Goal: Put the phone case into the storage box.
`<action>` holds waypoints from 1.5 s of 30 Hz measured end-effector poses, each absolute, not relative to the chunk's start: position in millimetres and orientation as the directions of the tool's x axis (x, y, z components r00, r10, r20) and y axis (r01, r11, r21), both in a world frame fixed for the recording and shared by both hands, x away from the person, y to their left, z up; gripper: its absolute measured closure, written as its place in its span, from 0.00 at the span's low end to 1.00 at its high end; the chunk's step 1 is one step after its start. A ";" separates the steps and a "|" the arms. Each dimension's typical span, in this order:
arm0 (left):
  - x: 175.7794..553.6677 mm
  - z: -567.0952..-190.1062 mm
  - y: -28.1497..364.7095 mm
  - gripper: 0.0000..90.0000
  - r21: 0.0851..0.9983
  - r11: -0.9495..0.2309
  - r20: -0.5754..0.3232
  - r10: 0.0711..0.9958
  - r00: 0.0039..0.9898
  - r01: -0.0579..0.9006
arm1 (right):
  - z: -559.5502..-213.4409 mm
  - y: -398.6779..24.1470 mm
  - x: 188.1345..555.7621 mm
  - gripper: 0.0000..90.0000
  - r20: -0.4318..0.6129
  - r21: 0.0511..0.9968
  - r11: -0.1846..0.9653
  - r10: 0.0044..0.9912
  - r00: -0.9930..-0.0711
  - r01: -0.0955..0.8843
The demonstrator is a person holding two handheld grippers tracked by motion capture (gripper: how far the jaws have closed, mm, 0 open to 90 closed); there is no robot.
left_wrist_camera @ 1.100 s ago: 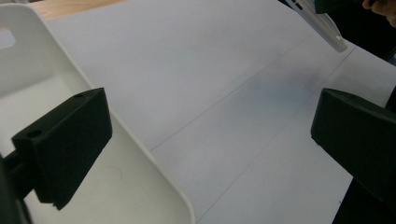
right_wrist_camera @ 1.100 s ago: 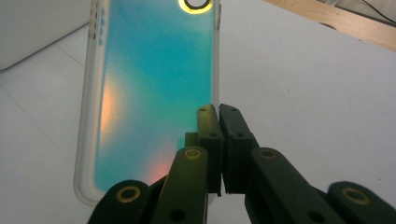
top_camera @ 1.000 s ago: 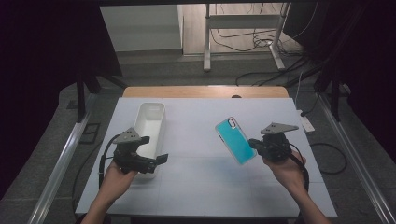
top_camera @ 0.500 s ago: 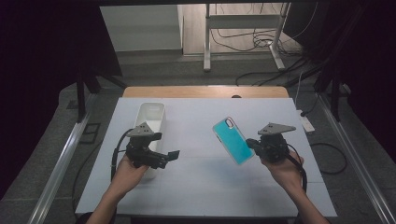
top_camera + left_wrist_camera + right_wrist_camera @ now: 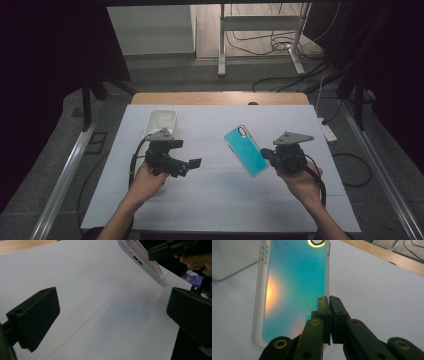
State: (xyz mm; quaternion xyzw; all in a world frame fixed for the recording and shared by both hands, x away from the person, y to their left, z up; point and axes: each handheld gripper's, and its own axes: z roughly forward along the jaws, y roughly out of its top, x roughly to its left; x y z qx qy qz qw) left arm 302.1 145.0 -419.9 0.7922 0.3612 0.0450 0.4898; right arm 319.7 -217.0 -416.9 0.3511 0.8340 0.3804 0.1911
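A teal phone case with a clear rim hangs tilted above the white table, with my right gripper shut on its long edge. In the right gripper view the two jaws pinch the rim of the phone case, whose camera hole is at the top. My left gripper is held left of centre with its jaws pointing right toward the case. They stand wide open over bare table with nothing between them. The left gripper view also catches the phone case and the right gripper at the upper right.
A white rectangular container stands on the table behind the left gripper, also at the upper left as the container. The white table surface has a wooden strip along its far edge. Cables lie on the floor beyond.
My left gripper has moved right, away from the white container toward the table's middle. The right gripper and the phone case have shifted slightly left.
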 end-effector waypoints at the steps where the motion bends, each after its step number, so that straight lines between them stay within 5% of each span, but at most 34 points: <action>1: 302.1 -419.9 145.0 0.00 0.809 -0.259 -0.283 0.616 0.735 0.528 | -416.9 -217.0 319.7 0.98 -0.052 0.769 0.464 0.731 -0.680 0.440; 45: 313.7 -432.3 108.6 0.00 0.797 -0.213 -0.389 0.535 0.750 0.566 | -416.2 -171.7 292.6 0.98 -0.069 0.792 0.504 0.634 -0.770 0.344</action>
